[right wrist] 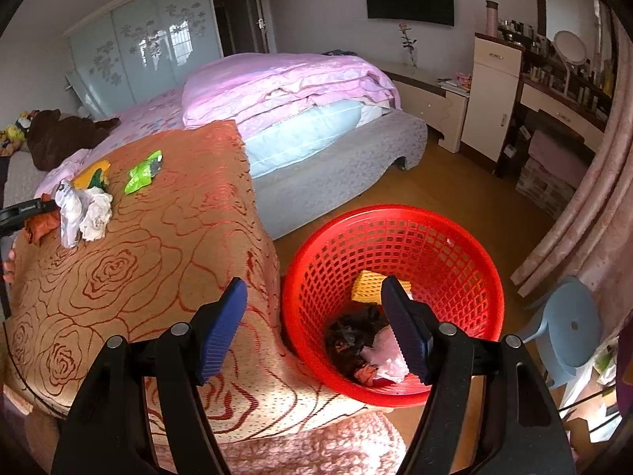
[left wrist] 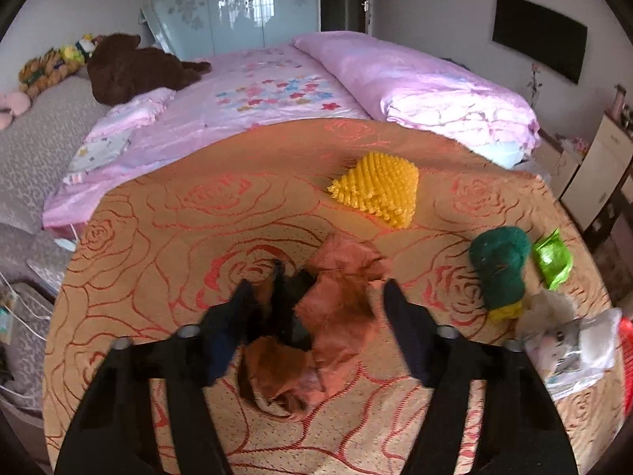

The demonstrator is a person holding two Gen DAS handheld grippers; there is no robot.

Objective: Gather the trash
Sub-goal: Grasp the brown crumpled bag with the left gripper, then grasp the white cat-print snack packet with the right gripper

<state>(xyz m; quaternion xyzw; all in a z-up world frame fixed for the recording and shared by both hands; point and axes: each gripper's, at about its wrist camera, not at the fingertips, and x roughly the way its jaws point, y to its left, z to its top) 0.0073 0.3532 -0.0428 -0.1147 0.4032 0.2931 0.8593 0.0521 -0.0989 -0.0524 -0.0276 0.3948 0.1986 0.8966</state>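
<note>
My left gripper (left wrist: 316,291) is open, low over the round table (left wrist: 178,213), its jaws on either side of a crumpled brown-orange wrapper (left wrist: 336,297). Further back lie a yellow foam net (left wrist: 378,190), a green-and-yellow wad (left wrist: 500,267) and a bright green wrapper (left wrist: 552,259). White crumpled paper and packets (left wrist: 569,340) sit at the right edge. My right gripper (right wrist: 314,295) is open and empty, above the table's edge and the red basket (right wrist: 316,277). The basket holds a yellow foam piece (right wrist: 368,287), dark scraps and pink paper (right wrist: 385,354).
A bed with pink bedding (right wrist: 285,83) stands behind the table. A blue plastic stool (right wrist: 569,324) is right of the basket, by a curtain (right wrist: 585,182). A dresser and cabinet (right wrist: 490,91) line the far wall. The left gripper (right wrist: 23,209) shows at the table's left edge.
</note>
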